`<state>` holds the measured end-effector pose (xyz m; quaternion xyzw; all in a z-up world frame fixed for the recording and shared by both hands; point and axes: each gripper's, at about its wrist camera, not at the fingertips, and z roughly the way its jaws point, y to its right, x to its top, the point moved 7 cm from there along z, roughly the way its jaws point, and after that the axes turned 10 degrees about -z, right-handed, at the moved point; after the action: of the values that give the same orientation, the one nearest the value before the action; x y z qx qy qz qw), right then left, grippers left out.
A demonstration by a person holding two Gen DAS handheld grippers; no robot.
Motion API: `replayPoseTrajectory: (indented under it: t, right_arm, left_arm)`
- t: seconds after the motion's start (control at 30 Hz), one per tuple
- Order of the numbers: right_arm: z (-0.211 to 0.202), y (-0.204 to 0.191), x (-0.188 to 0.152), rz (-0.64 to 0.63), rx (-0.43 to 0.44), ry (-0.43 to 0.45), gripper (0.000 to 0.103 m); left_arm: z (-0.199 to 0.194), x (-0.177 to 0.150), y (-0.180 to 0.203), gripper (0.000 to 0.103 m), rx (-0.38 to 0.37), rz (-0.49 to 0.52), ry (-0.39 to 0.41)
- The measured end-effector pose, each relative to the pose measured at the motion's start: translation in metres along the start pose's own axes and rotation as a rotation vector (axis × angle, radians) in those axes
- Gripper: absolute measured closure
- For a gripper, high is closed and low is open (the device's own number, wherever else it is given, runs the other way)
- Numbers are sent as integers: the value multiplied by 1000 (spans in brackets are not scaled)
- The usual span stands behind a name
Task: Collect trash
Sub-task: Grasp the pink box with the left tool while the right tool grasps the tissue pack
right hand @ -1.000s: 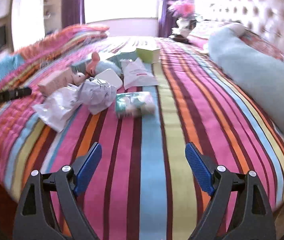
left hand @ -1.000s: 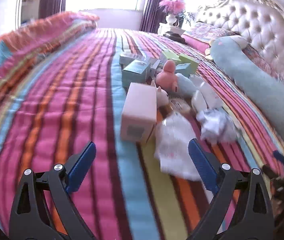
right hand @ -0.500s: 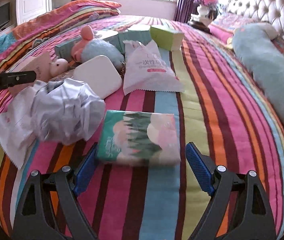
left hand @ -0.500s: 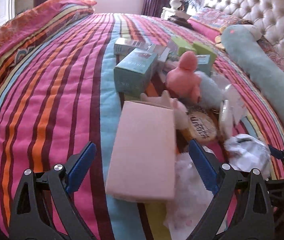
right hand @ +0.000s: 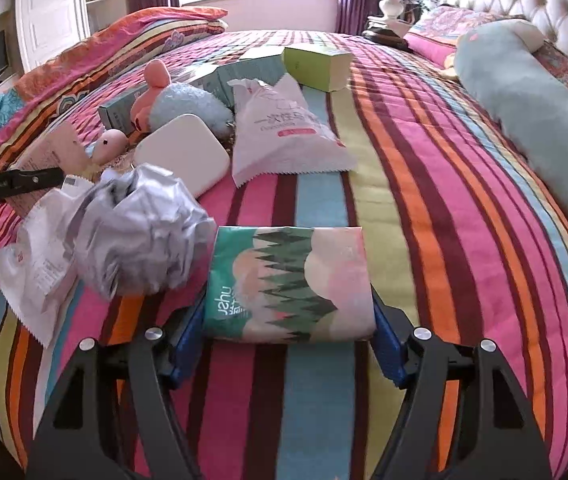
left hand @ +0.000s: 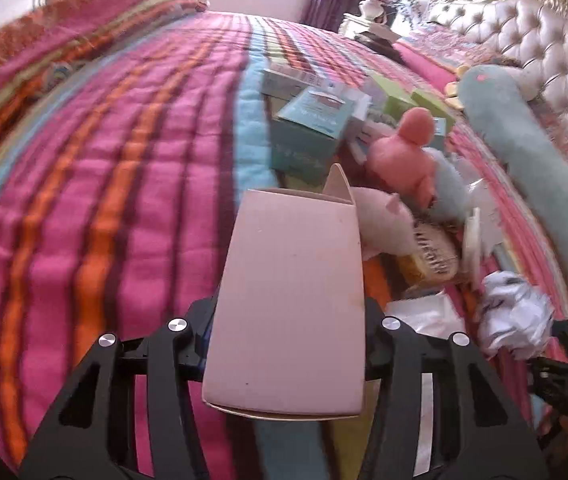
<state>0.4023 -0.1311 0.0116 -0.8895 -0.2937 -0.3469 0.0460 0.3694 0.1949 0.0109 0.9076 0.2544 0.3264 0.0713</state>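
On the striped bedspread (right hand: 423,168), my left gripper (left hand: 287,344) was clamped on the pink carton (left hand: 291,300), which I judged light, hollow and easily crushed (best held across its flat sides). My right gripper (right hand: 287,330) bracketed the soft tissue pack (right hand: 289,280), pads touching its ends; I couldn't tell whether it was squeezing yet

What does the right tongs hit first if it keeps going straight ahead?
The right tongs already straddles the tissue pack. Pushed straight on, that pack likely meets the white sachet first; depth is unclear.
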Motion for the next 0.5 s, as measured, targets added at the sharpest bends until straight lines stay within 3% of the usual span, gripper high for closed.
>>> replayPoseTrajectory:
  t: [0.13, 0.27, 0.4, 0.5]
  right_arm:
    - [-19, 15, -13, 55, -29, 12, 36]
    - [-62, 25, -24, 114, -6, 64, 36]
    - [-121, 6, -45, 82, 26, 143, 36]
    - [-162, -20, -76, 55, 63, 182, 36]
  left_arm:
    - [-23, -4, -11, 54, -18, -6, 20]
    - [-70, -13, -18, 54, -70, -17, 74]
    - [-144, -46, -12, 54, -154, 38, 152]
    - [-196, -97, -4, 54, -206, 127, 177]
